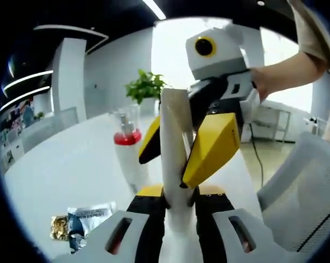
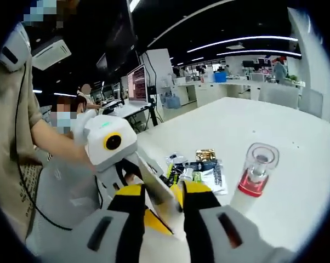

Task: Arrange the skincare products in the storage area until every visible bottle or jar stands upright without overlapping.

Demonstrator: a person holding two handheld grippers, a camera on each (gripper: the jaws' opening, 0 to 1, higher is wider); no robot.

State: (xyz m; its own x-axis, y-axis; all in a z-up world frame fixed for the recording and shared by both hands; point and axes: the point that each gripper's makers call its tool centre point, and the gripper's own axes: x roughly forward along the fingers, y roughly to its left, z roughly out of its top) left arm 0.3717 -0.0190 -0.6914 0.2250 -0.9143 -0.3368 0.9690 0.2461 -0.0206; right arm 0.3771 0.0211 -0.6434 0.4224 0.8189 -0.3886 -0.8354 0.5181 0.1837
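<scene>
Both grippers clamped on the white tube, left gripper, right gripper, red-collared pump bottle upright on the white table, sachets beside.

A: What is the left tool looking like?

B: It is showing two black jaws with yellow tips, and white shells with dark oval slots are sitting at the bottom of the left gripper view.

A: And the right tool?

B: It is wearing the same colours. In the left gripper view its yellow pads are sitting on a black frame under a white housing. In the right gripper view its own jaws are showing black bodies, yellow tips and grey-white shells with slots.

A: What is the person wearing?

B: A beige short sleeve is showing, and a thin dark cable is hanging beside it.
</scene>
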